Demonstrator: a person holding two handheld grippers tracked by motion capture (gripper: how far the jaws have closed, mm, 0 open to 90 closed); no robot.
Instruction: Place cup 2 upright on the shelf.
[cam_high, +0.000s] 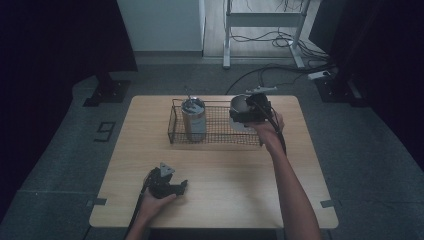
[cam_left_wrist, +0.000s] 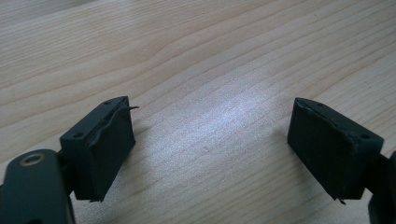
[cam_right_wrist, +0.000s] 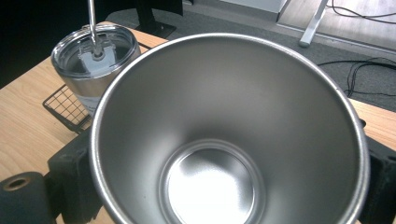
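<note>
Dim room, grey carpet, cables and a desk frame at the far side; pale wood-grain counter (cam_high: 215, 165) in the middle. Wire basket (cam_high: 220, 131) sits at the far half of the counter, thin dark mesh, low walls. Lidded tumbler (cam_high: 193, 119) stands upright in the basket's left end: brushed steel, clear lid, metal straw sticking up. Right tongs (cam_high: 239, 113) pinch an open steel cup (cam_right_wrist: 229, 135) by its sides, held over the basket's right end; can't tell whether it touches the mesh. Cup is a smooth tapered cone, satin inside, flat round bottom, thin rolled rim, no lid. Left tongs (cam_left_wrist: 210, 149) are spread wide with nothing between them, low over bare counter at the near left, well apart from the basket. My read: the step is setting the cup into the basket's right end. To do it well: keep the cup upright, lower straight down inside the walls, stay clear of the tumbler and its straw, let the base seat flat on the mesh before releasing. Slick steel on a taper, so the grip could slide upward; keep the squeeze steady and don't tilt.
</note>
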